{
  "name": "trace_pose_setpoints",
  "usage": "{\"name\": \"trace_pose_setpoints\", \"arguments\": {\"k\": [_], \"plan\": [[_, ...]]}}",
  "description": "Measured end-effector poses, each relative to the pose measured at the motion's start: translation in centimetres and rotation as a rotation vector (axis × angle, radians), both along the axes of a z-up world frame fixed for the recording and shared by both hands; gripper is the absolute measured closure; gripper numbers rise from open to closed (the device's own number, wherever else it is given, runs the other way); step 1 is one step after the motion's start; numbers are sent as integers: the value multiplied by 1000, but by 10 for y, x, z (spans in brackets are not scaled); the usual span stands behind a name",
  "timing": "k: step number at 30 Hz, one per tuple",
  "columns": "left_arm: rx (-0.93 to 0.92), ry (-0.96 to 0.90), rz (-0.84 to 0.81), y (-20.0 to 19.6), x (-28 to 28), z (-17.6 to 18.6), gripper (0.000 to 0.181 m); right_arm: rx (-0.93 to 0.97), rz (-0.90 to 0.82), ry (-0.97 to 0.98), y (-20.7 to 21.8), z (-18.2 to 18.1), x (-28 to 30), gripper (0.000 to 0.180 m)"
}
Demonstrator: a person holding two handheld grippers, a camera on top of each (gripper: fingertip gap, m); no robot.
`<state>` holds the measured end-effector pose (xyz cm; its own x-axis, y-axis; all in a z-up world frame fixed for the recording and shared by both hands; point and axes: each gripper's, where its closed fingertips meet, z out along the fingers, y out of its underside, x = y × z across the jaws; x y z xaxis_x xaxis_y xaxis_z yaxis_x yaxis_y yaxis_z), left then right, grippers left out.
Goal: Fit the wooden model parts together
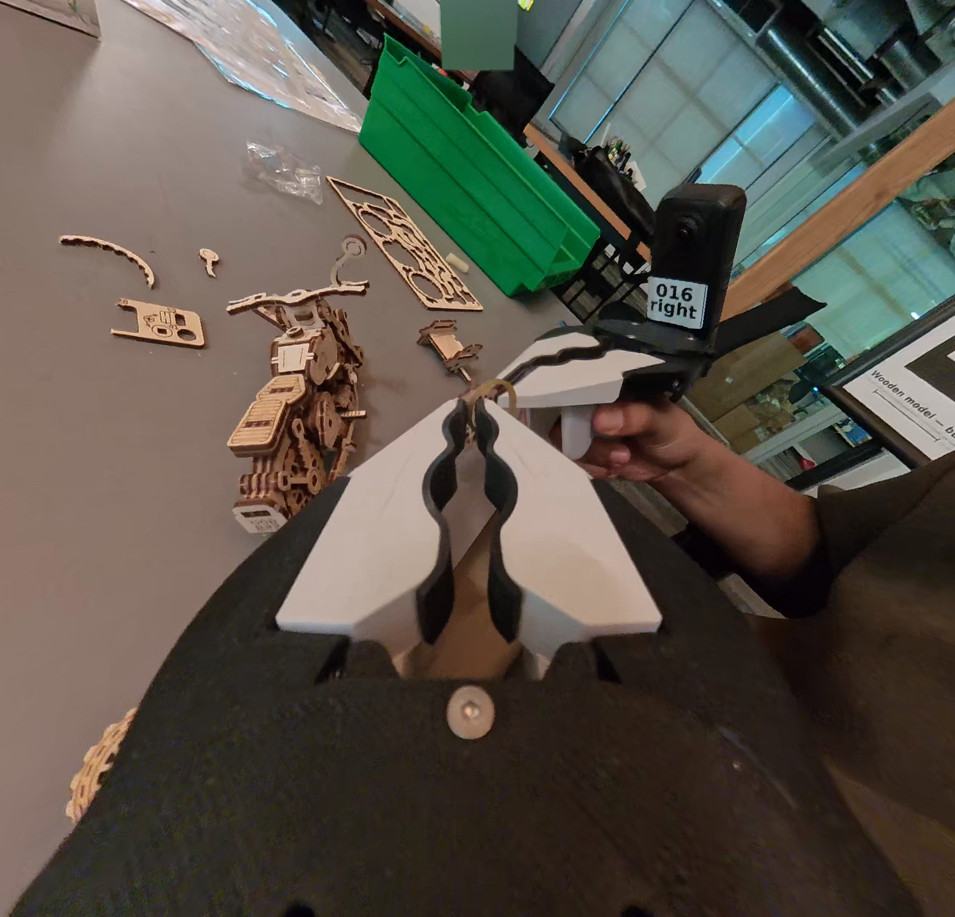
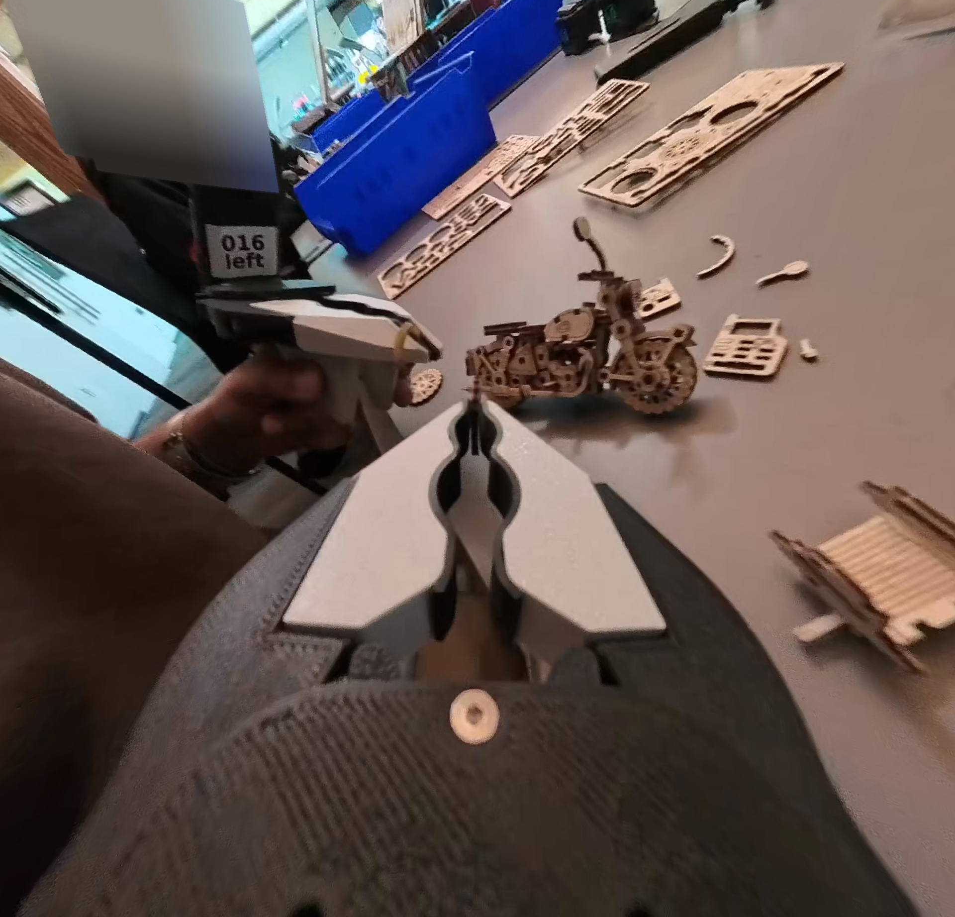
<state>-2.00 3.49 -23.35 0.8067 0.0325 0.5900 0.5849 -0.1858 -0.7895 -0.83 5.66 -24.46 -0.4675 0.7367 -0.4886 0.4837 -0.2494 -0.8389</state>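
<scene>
A wooden motorcycle model (image 1: 299, 401) stands on the grey table (image 1: 103, 142); it also shows in the right wrist view (image 2: 584, 365). My left gripper (image 1: 467, 407) is shut on a tan elastic loop (image 1: 498, 392), held above the table to the right of the model. It also shows in the right wrist view (image 2: 436, 352) with the loop (image 2: 405, 341) at its tip. My right gripper (image 2: 474, 401) is shut on a thin small dark wooden part (image 2: 473, 427). Its tip (image 1: 504, 375) is close beside the left gripper's tip.
A green bin (image 1: 465, 179) and a blue bin (image 2: 403, 163) stand at the table's edge. Punched wooden sheets (image 2: 713, 132), a slatted subassembly (image 2: 878, 571), a gear wheel (image 2: 426, 385), a flat cut-out plate (image 1: 160, 323), a curved strip (image 1: 111, 251) and a plastic bag (image 1: 284, 171) lie about. The tips of both grippers are at nearly the same place. My right tips are roughly 12 centimetres from the slatted subassembly (image 2: 878, 571). The left camera catches it too, in the left wrist view (image 1: 450, 348).
</scene>
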Motion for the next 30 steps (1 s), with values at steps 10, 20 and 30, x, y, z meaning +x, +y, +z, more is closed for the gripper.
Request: {"name": "trace_pose_setpoints", "arguments": {"k": [10,20,30], "plan": [[-110,77,-16,5,10,-18,176,-56,80,-55,-24,-8,6,178],[-49,-87,-65,3,11,-12,173,-127,74,-25,-9,2,6,177],[-49,-103,-77,3,12,-13,180,-80,109,-21,-16,-2,9,178]]}}
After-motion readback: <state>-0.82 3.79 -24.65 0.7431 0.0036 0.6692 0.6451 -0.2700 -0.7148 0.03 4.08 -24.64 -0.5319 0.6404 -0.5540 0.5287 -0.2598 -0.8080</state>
